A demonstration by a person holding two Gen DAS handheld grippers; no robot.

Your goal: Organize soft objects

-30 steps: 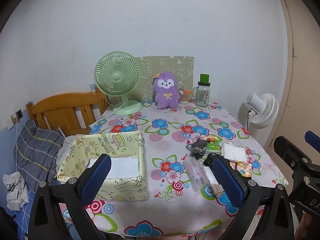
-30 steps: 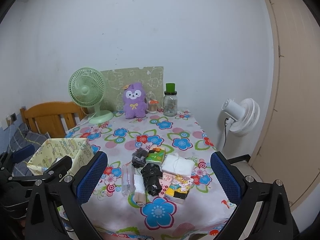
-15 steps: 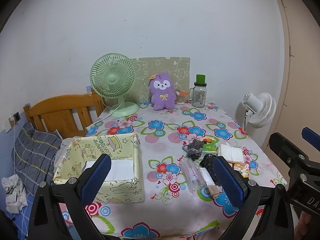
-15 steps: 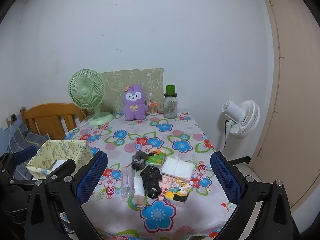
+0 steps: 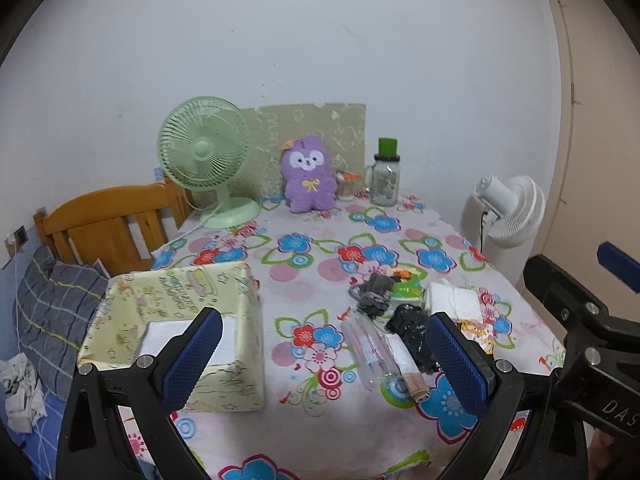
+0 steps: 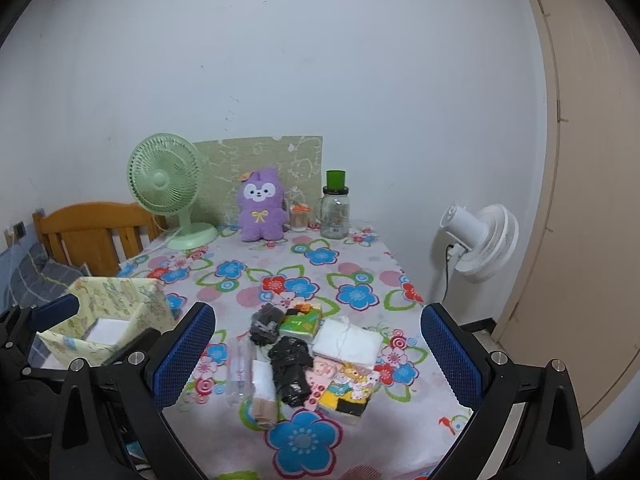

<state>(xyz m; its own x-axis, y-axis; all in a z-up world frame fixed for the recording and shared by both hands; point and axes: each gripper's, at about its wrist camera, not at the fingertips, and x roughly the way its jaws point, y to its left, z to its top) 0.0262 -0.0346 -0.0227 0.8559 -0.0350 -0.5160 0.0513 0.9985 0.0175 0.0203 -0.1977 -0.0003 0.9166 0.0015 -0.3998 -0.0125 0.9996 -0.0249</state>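
The soft objects are sitting in a loose cluster near the front right of the worktop: a grey fabric bundle, a green tissue pack, a folded white cloth, a crumpled black bag, a cartoon-printed pack and a beige roll, with a clear plastic bottle lying just beside them. Well apart to the left, the yellow fabric box is standing open, holding only something flat and white on its floor, as far as can be seen.

Judging from this, the sorting is barely getting going: nothing from the cluster is lying in the box, and every piece is waiting to be carried over. The purple plush is sitting upright at the back edge, between the green fan and a lidded glass jar; whether it belongs to the job is unclear.

The left gripper is hovering over the front edge with its fingers spread wide and gripping nothing; the right gripper is doing the same, framing the cluster.

The left gripper's fingers are covering part of the box interior and the near end of the black bag. The small prints on the packs are too fine to read.
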